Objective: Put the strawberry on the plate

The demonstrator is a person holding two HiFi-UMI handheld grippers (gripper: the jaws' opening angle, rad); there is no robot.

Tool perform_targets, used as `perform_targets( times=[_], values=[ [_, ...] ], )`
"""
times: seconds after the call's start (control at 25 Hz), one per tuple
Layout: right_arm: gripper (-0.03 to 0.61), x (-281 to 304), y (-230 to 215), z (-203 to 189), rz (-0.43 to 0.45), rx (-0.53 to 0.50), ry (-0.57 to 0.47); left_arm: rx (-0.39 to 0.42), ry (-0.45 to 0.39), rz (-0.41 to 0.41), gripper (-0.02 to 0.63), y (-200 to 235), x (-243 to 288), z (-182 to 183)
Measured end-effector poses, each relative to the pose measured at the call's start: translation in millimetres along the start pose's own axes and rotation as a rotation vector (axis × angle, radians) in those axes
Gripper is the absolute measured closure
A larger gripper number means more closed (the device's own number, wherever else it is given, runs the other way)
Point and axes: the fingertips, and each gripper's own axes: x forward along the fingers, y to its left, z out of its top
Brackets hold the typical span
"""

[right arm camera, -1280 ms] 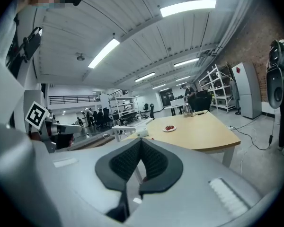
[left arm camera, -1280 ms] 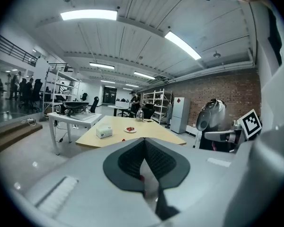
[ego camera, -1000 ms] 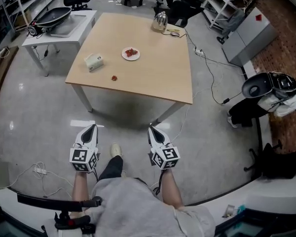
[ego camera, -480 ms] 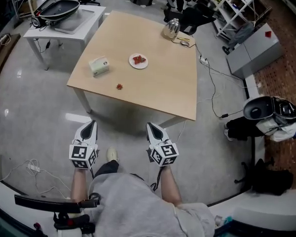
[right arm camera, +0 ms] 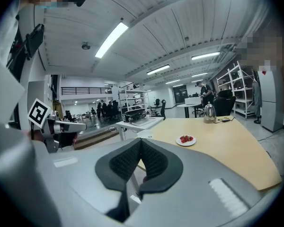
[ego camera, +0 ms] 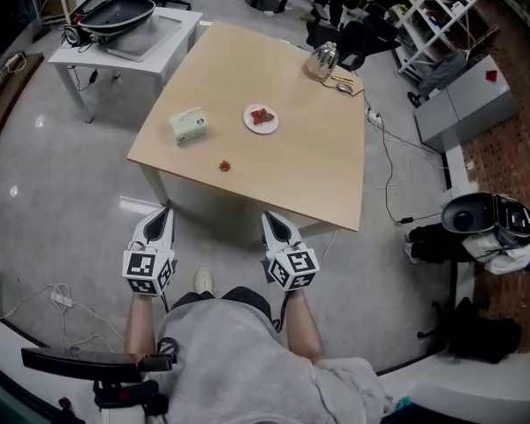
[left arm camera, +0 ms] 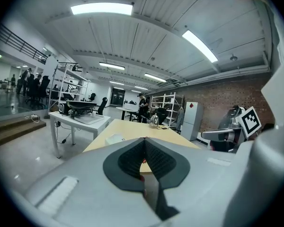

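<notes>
A loose strawberry (ego camera: 224, 165) lies on the wooden table (ego camera: 318, 166) near its front edge. Farther back stands a white plate (ego camera: 261, 118) (right arm camera: 186, 140) with red strawberries on it. Both grippers hang in front of the table, over the floor, well short of the fruit. My left gripper (ego camera: 162, 214) (left arm camera: 145, 141) is shut and empty. My right gripper (ego camera: 271, 219) (right arm camera: 140, 143) is shut and empty too.
A pale box (ego camera: 188, 125) sits left of the plate. A metal kettle (ego camera: 323, 60) and cables stand at the table's far end. A white side table (ego camera: 124, 38) with a dark pan is at the left. A black bin (ego camera: 477, 215) and shelving stand to the right.
The table has drawn nearer in the head view as the person steps toward it. Both grippers stay shut, held in front of the body.
</notes>
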Motion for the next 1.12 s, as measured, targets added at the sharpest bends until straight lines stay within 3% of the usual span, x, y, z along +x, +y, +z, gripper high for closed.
perform_targets(
  times=[0.64, 1.12],
  values=[
    [0.572, 77, -27, 6, 0.085, -0.002, 0.033, -0.022, 0.032, 0.099, 0.594, 38, 44, 6],
    [0.572, 169, -59, -13, 0.227, -0.019, 0.167, -0.111, 0.104, 0.209, 0.594, 69, 104, -17]
  ],
)
